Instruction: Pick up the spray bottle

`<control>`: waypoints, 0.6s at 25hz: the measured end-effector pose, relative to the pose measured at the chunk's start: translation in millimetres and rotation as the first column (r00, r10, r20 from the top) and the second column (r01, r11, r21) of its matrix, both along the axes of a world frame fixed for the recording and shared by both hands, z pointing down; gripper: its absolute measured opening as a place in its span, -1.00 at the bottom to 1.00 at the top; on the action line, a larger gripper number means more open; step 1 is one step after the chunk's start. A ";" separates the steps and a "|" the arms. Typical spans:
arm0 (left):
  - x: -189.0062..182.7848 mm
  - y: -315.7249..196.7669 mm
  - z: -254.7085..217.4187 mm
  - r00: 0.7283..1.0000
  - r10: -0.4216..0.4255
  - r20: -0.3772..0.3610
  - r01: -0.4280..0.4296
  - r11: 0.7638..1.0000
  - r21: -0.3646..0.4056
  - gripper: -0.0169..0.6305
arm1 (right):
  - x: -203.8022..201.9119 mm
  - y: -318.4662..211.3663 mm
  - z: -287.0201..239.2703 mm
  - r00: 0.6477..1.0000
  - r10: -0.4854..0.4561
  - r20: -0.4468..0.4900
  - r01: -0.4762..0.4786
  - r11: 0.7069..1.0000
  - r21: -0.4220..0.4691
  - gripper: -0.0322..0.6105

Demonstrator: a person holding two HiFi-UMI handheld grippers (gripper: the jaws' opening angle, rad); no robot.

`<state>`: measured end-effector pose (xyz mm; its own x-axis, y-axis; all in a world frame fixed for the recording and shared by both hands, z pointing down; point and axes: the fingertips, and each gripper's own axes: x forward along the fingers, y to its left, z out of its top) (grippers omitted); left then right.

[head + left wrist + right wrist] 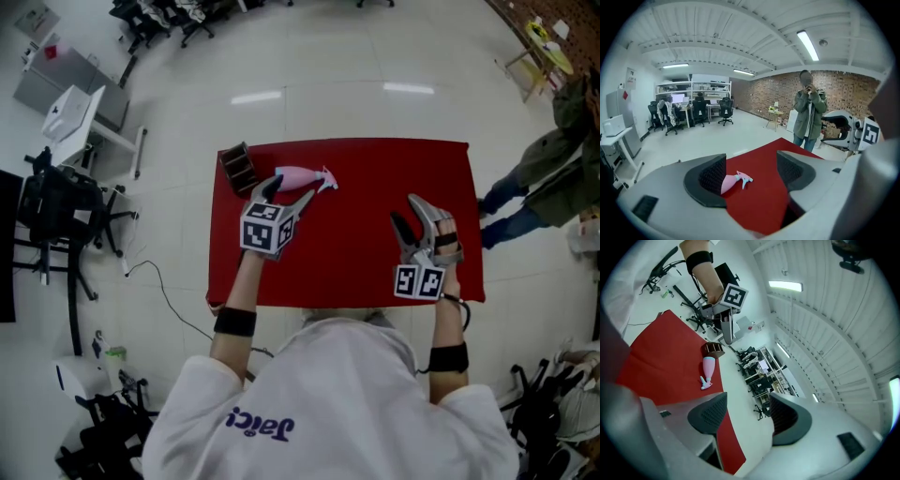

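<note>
A pink spray bottle [302,176] lies on its side on the red table [366,239], its pale nozzle pointing right. My left gripper [292,195] hovers just in front of it, jaws open and empty. In the left gripper view the bottle [732,181] lies beyond the jaws, partly hidden behind the left pad [711,178]. My right gripper [415,216] is open and empty over the table's right half, far from the bottle. In the right gripper view the bottle [708,370] shows far off.
A small dark brown rack [238,167] stands at the table's far left corner, close to the bottle. A person in a green jacket [553,173] stands off the table's right side. Office chairs and desks [66,202] crowd the floor to the left.
</note>
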<state>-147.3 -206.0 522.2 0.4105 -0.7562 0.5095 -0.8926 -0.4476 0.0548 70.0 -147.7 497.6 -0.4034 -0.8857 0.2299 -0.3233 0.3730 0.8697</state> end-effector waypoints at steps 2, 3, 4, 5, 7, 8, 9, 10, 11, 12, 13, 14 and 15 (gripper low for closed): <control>-2.9 -14.9 -7.7 1.000 0.017 0.000 -0.017 0.999 0.028 0.12 | 0.6 -0.2 -3.3 0.999 0.010 0.051 -0.010 1.000 -0.014 -0.01; -4.7 -21.8 -11.1 1.000 0.027 0.003 -0.028 0.999 0.043 0.12 | -0.1 -0.2 -4.7 0.998 0.015 0.066 -0.014 1.000 -0.018 -0.01; -6.4 -28.5 -14.4 0.999 0.039 0.010 -0.040 0.997 0.059 0.12 | -1.2 -0.1 -5.6 0.997 0.020 0.075 -0.019 1.000 -0.020 -0.01; -7.6 -35.2 -17.8 0.998 0.052 0.019 -0.053 0.996 0.076 0.12 | -2.2 -0.3 -5.8 0.996 0.024 0.083 -0.023 1.000 -0.021 -0.01; -7.6 -50.2 -25.3 0.996 0.081 0.034 -0.085 0.990 0.109 0.12 | -3.4 -2.1 -5.5 0.996 0.025 0.084 -0.024 1.000 -0.020 -0.01; -7.2 -58.7 -29.0 0.994 0.097 0.043 -0.102 0.987 0.124 0.12 | -3.7 -3.8 -5.6 0.997 0.023 0.080 -0.022 1.000 -0.020 -0.01; -7.3 -67.5 -32.3 0.992 0.112 0.055 -0.119 0.984 0.134 0.12 | -3.7 -5.3 -5.9 0.996 0.023 0.081 -0.021 1.000 -0.021 -0.01; -7.8 -76.1 -35.0 0.989 0.128 0.071 -0.137 0.981 0.141 0.12 | -3.4 -6.5 -6.5 0.996 0.024 0.087 -0.022 1.000 -0.022 -0.01; -8.6 -84.5 -37.1 0.986 0.144 0.090 -0.156 0.977 0.143 0.12 | -3.1 -7.3 -7.6 0.995 0.025 0.093 -0.023 0.999 -0.024 -0.01; -9.1 -92.4 -38.7 0.980 0.162 0.111 -0.177 0.974 0.142 0.12 | -2.6 -7.8 -8.8 0.994 0.029 0.101 -0.026 0.999 -0.027 -0.01; -9.1 -99.6 -39.5 0.974 0.184 0.135 -0.202 0.970 0.138 0.12 | -1.7 -8.2 -9.3 0.993 0.035 0.110 -0.032 0.999 -0.032 -0.01; -8.1 -106.1 -39.7 0.965 0.211 0.158 -0.232 0.964 0.130 0.12 | -0.3 -8.5 -8.9 0.992 0.041 0.120 -0.037 0.999 -0.036 -0.01; -6.2 -111.6 -40.0 0.953 0.243 0.178 -0.267 0.956 0.120 0.12 | 1.2 -8.8 -7.9 0.990 0.048 0.131 -0.043 0.998 -0.038 -0.01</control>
